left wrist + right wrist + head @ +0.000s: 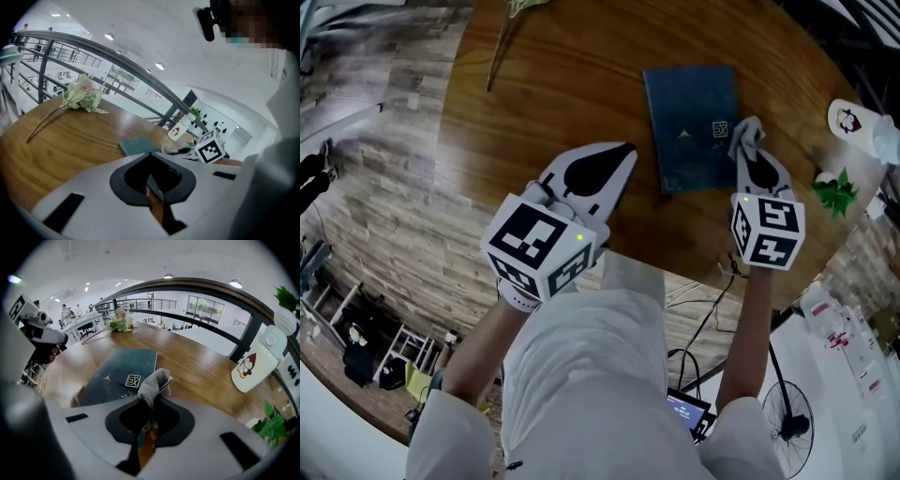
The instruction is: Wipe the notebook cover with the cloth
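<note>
A dark blue notebook point(692, 127) with a pale emblem lies flat on the round wooden table point(562, 84). My right gripper point(753, 150) is shut on a grey cloth point(748, 134), whose bunched end pokes out past the fingertips at the notebook's right edge. In the right gripper view the cloth point(152, 383) stands up from the right gripper point(153, 398), just short of the notebook point(123, 371). My left gripper point(617, 157) hovers left of the notebook's near corner, shut and holding nothing. The left gripper view shows the left gripper point(149, 154) with its jaws together and the notebook point(138, 145) beyond.
A dried flower stem point(502, 37) lies at the table's far left. A white penguin-print item point(851, 122) and a small green plant point(836, 192) stand to the right of the notebook. The table's near edge curves just below both grippers; a railing point(243, 310) runs behind the table.
</note>
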